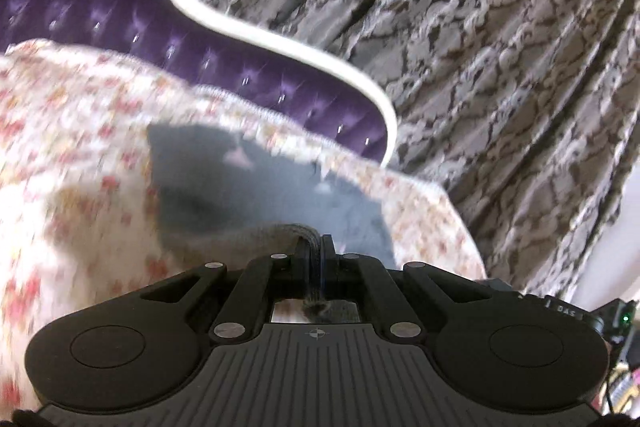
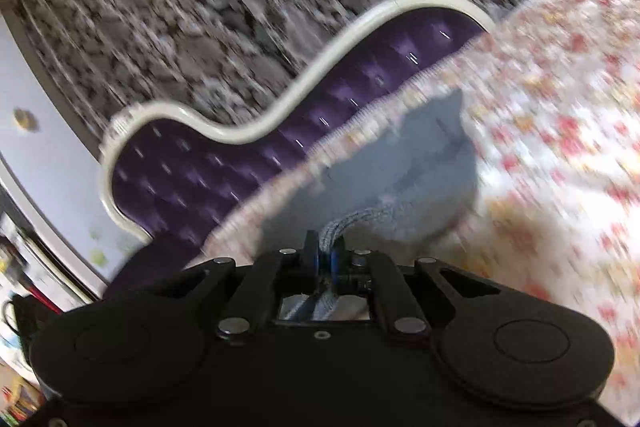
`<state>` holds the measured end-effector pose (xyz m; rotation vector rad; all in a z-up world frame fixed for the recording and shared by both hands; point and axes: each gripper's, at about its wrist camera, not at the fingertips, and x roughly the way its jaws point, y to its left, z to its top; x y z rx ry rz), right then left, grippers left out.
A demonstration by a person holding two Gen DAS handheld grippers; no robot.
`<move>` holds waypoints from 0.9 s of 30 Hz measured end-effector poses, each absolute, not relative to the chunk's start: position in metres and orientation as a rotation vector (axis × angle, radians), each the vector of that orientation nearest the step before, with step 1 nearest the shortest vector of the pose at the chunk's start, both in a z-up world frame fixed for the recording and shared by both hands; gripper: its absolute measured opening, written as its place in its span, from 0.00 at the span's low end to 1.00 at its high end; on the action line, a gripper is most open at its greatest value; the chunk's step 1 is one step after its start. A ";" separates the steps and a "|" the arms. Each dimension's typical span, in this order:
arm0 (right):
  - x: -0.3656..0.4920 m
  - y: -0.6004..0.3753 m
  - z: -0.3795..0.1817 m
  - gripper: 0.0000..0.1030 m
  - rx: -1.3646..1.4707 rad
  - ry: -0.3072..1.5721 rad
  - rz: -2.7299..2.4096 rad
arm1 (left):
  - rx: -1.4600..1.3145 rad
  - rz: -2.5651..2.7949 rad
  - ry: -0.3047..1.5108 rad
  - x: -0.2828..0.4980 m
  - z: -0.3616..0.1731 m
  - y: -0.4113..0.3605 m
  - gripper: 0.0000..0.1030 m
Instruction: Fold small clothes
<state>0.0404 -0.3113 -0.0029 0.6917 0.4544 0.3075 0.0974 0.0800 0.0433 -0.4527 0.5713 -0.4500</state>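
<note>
Small grey knit garment (image 1: 256, 195) is gripped at a bunched edge by clamped left gripper (image 1: 314, 247) and right gripper (image 2: 327, 247), hanging at 12 o'clock over floral bedspread (image 1: 72, 131); mid-fold carry judged, laying flat needed next.

The garment (image 1: 256, 195) is a flat grey-blue, with a paler, heathered grey ribbed edge (image 2: 352, 219) where it bunches. Under it the bedspread (image 1: 80, 155) is white, scattered with small red, pink and orange flowers. The headboard (image 1: 100, 7) is deep purple tufted velvet, dotted with shiny studs, framed by a cream-white curving border (image 1: 256, 31). The curtain (image 1: 480, 47) carries a silver-grey damask scroll pattern on dark brown. Both grippers, left (image 1: 314, 247) and right (image 2: 326, 247), are black; blue shows between the right one's fingers.
</note>
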 end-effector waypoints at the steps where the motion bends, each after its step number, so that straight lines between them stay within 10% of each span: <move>1: 0.049 -0.312 0.002 0.12 0.699 0.440 0.319 | -0.452 -0.450 0.556 0.108 0.049 0.080 0.04; 27: 0.381 -0.320 -0.061 0.12 0.559 0.540 0.127 | -0.407 -0.183 0.707 0.397 -0.042 0.053 0.10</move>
